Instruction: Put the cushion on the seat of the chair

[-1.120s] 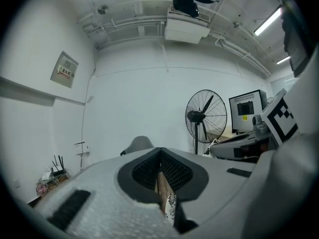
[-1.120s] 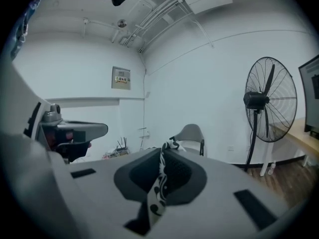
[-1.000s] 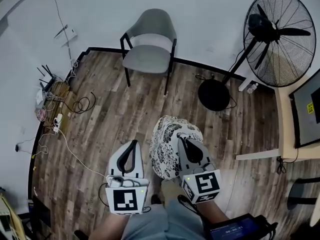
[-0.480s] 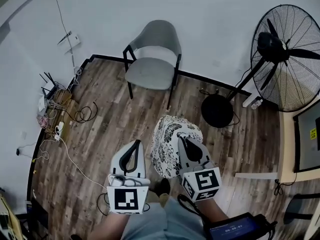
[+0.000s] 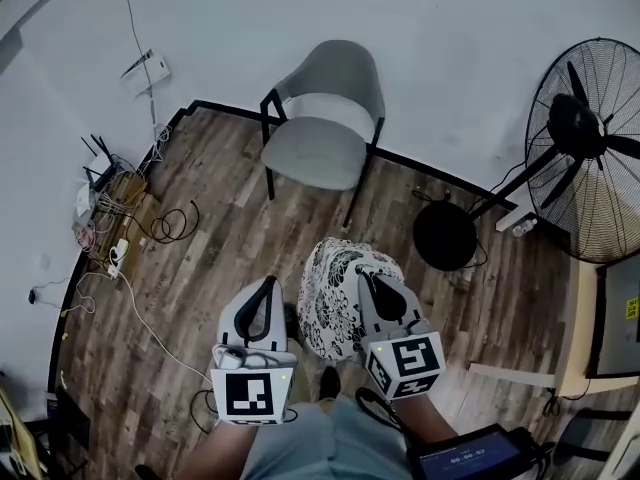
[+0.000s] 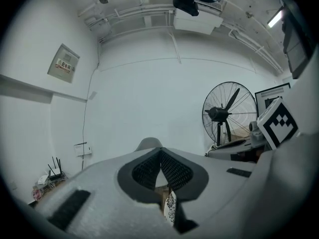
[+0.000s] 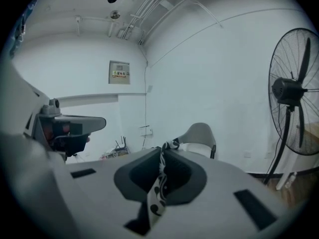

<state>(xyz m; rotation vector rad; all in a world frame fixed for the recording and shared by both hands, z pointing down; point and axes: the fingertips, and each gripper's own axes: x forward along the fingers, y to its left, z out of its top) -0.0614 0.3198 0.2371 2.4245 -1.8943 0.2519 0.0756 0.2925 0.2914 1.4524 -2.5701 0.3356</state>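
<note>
Between the shut jaws of the right gripper [image 7: 162, 151]: a pinch of the cushion [image 5: 335, 288].
The chair [image 5: 315, 153] stands well ahead. The left gripper [image 6: 160, 151], just left, is closed and empty. The right gripper hides the cushion's near side.

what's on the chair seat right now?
Nothing: the seat of the grey, black-legged chair is bare. The black-and-white patterned cushion is off it, pinched in the right tool. The wooden floor right under the seat is hidden.
</note>
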